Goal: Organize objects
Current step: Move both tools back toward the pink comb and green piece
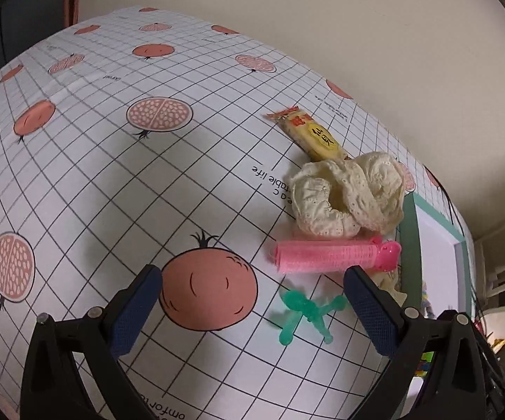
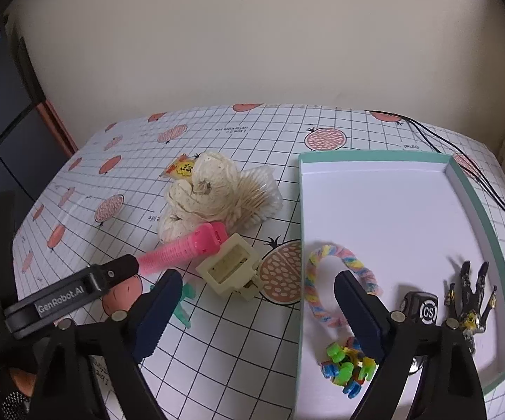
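In the left wrist view my left gripper (image 1: 252, 297) is open just above the tablecloth. A green plastic toy (image 1: 305, 311) lies between its fingers, close to the right one and untouched. A pink hair roller (image 1: 336, 255) lies just past that fingertip, with a cream lace cloth (image 1: 347, 196) and a yellow snack packet (image 1: 308, 133) further back. My right gripper (image 2: 257, 308) is open and holds nothing, straddling the left rim of the teal tray (image 2: 375, 155). A cream claw clip (image 2: 231, 269) sits ahead of it beside the pink roller (image 2: 186, 245).
The tray holds a rainbow fuzzy loop (image 2: 322, 273), a small multicoloured toy (image 2: 347, 367), a black round-marked piece (image 2: 424, 308) and a black-gold figure (image 2: 473, 297). A bag of cotton swabs (image 2: 256, 196) lies behind the cloth. Black cables (image 2: 462, 161) run along the table's right back.
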A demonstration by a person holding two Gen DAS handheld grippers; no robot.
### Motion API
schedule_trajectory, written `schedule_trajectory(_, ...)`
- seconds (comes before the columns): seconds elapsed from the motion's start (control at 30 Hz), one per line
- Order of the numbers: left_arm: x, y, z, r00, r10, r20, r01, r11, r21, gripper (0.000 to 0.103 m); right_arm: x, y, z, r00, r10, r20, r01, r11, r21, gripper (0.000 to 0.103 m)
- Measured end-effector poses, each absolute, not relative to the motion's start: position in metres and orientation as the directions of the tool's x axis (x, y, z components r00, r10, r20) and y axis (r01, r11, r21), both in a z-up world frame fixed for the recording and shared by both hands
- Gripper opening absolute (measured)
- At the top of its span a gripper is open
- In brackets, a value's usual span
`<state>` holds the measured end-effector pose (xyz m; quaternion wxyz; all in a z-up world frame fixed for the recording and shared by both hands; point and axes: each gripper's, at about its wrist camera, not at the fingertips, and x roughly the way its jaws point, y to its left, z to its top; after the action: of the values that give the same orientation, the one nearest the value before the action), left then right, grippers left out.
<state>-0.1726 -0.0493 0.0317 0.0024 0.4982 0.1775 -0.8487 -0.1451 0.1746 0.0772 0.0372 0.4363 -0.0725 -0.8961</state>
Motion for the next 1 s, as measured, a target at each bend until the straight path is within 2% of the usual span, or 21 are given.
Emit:
schedule_trajectory(0.07, -0.174, -0.046, 0.030, -0.489, 0.168, -0.856, 0.174, -0.943, -0.285, 0.103, -0.150, 0.170, 0.076, -0.609, -0.126, -0.783, 0.022, -0.990, 0.141, 0.084)
schedule_trajectory(0.3, -0.177, -0.042, 0.022, -0.455, 0.144, -0.879, 0.173, -0.954, -0.246, 0.103, -0.162, 0.172, 0.067, -0.595, -0.130, -0.793, 0.013, -0.988, 0.152, 0.078)
schedule_trajectory(0.63, -0.175, -0.021, 0.021, -0.421, 0.166, -0.892, 0.083, -0.972, -0.220, 0.102, -0.162, 0.178, 0.066, -0.606, -0.118, -0.787, -0.015, -0.987, 0.160, 0.077)
schedule_trajectory(1.0, -0.172, 0.008, 0.011, -0.393, 0.051, -0.918, -0.016, -0.999, -0.049, 0.102, -0.163, 0.176, 0.065, -0.608, -0.125, -0.784, -0.014, -0.986, 0.168, 0.077)
